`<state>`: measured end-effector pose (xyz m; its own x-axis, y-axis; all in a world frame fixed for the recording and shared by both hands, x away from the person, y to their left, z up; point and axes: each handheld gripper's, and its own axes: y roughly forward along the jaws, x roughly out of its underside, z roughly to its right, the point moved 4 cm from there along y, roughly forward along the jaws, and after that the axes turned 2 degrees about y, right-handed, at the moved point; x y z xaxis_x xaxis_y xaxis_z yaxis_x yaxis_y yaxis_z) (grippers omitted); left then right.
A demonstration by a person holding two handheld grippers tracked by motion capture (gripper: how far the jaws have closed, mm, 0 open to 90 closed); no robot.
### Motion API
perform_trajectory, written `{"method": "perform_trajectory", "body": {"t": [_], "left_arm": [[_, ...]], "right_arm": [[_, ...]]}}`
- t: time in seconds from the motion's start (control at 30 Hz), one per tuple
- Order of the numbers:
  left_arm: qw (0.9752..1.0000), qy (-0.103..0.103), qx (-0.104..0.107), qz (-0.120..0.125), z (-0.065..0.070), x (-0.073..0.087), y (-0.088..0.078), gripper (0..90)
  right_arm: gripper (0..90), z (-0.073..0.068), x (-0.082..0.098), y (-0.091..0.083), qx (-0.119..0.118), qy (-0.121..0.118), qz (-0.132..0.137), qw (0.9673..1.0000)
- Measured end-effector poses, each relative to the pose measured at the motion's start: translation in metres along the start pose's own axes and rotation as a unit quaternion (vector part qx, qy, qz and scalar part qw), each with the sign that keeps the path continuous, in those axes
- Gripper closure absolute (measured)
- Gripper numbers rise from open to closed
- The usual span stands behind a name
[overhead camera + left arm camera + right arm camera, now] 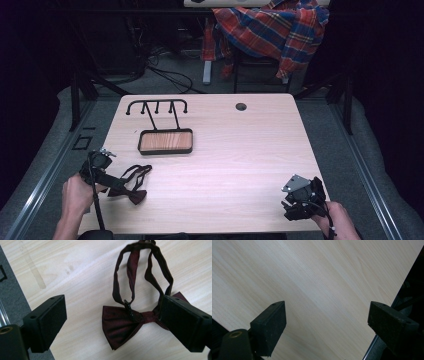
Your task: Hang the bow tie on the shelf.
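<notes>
In the high view, a light wooden table carries a dark red bow tie near its front left corner, with the looped strap lying toward the table's middle. The left gripper sits at the left edge just beside the bow tie, held by the person's left hand. The right gripper rests at the front right corner, held by the right hand, with its grey three-cornered plate facing up. A black wire stand with a wood-lined tray base stands toward the rear left of the table, its hook bar near the rear edge. A small round hole is set near the rear edge. Beyond the table, a red plaid shirt hangs over a chair. In the left gripper view, the jaws stand wide apart and hold nothing; the bow tie lies flat on the table between them, its right wing partly hidden behind the right jaw, its strap looping away from the camera. In the right gripper view, the jaws stand wide apart over bare table surface, with the table's edge visible beside the right jaw.
</notes>
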<state>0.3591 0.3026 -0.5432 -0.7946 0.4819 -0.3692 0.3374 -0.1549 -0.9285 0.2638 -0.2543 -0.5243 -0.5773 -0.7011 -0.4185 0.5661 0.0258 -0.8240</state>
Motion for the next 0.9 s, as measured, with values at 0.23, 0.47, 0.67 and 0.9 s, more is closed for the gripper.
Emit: {"method": "perform_trajectory", "body": {"t": [0.23,0.47,0.67,0.9], "left_arm": [[1.0,-0.004,0.007,0.001,-0.003,-0.007,0.005,12.1],[0.9997,-0.004,0.023,0.005,-0.005,-0.02,0.013,15.4],[0.9997,0.005,0.023,-0.002,-0.002,-0.026,0.019,15.9],[0.9997,0.004,0.023,0.0,-0.004,-0.029,0.021,19.9]], "right_arm": [[14.9,-0.001,0.0,0.001,0.002,-0.004,-0.007,1.0],[14.9,-0.002,-0.001,0.002,0.003,-0.01,-0.012,0.9999],[14.9,-0.002,-0.001,0.003,0.005,-0.012,-0.015,0.9998],[14.9,-0.004,-0.001,0.004,0.003,-0.016,-0.018,0.9997]]}}
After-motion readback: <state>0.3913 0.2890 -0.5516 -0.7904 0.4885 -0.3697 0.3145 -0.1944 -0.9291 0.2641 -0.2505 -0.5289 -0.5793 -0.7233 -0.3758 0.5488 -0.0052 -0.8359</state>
